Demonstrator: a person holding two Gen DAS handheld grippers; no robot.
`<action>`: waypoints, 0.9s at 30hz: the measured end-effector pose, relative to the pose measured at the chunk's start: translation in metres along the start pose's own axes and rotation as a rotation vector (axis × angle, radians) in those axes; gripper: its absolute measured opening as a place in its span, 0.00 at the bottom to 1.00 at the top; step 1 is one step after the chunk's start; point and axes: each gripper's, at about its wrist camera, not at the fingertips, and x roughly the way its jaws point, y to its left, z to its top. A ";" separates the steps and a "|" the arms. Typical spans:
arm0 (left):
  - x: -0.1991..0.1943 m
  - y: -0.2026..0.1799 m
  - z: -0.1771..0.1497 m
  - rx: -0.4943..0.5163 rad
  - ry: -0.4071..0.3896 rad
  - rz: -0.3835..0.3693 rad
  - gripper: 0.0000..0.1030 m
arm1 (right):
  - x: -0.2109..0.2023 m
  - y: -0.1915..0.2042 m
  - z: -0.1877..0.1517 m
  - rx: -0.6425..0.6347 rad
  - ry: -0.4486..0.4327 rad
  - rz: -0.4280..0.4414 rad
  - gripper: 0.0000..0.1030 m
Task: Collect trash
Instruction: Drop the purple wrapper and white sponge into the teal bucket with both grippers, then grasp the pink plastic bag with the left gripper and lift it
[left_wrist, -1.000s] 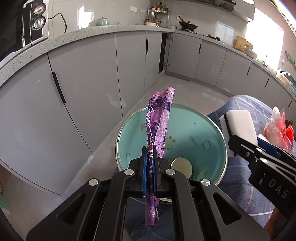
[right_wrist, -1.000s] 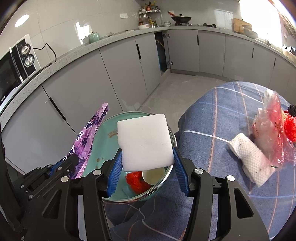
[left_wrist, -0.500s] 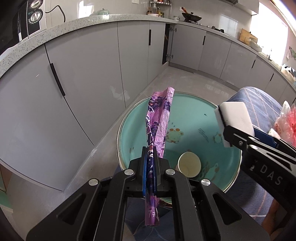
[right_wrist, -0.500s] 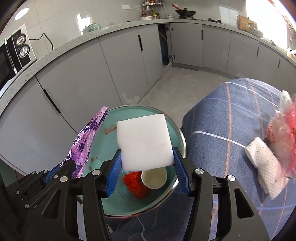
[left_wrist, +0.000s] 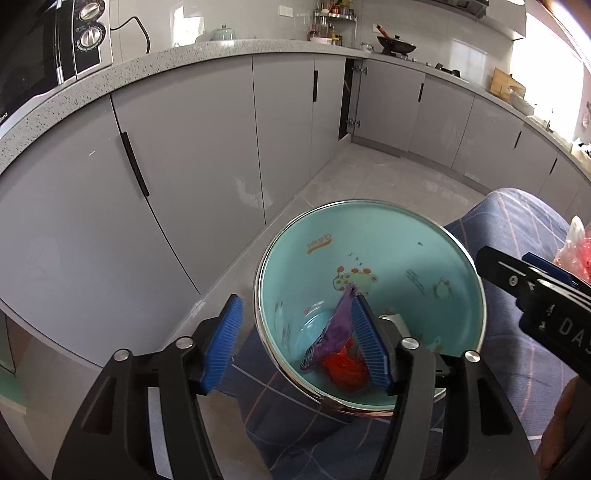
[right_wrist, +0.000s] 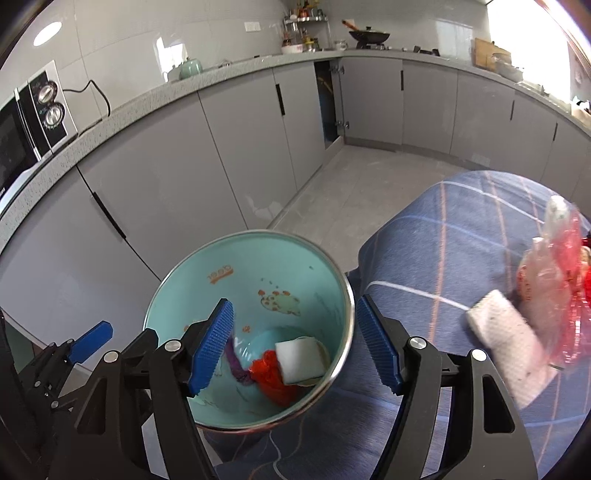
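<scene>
both wide open and empty: left gripper (left_wrist: 295, 339) and right gripper (right_wrist: 295, 343), hanging over the teal bin (right_wrist: 334, 280). already lying in its bottom: purple wrapper (left_wrist: 332, 332), red scrap (right_wrist: 271, 376), white foam block (right_wrist: 299, 360). left to collect at 3 o'clock on the blue checked cloth (right_wrist: 424, 258): rolled paper towel (right_wrist: 506, 347) touching a crinkled red-and-clear bag (right_wrist: 554, 295). likely feather-light, soft, crushable; towel best pinched across its middle, slippery bag at a bunched fold.
</scene>
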 end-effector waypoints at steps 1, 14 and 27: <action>-0.003 -0.001 0.000 -0.001 -0.005 -0.009 0.62 | -0.006 -0.002 0.000 0.003 -0.012 -0.007 0.67; -0.051 -0.042 0.005 0.047 -0.109 -0.066 0.92 | -0.066 -0.052 -0.006 0.086 -0.105 -0.090 0.76; -0.064 -0.108 -0.008 0.165 -0.107 -0.126 0.94 | -0.116 -0.142 -0.043 0.231 -0.159 -0.220 0.76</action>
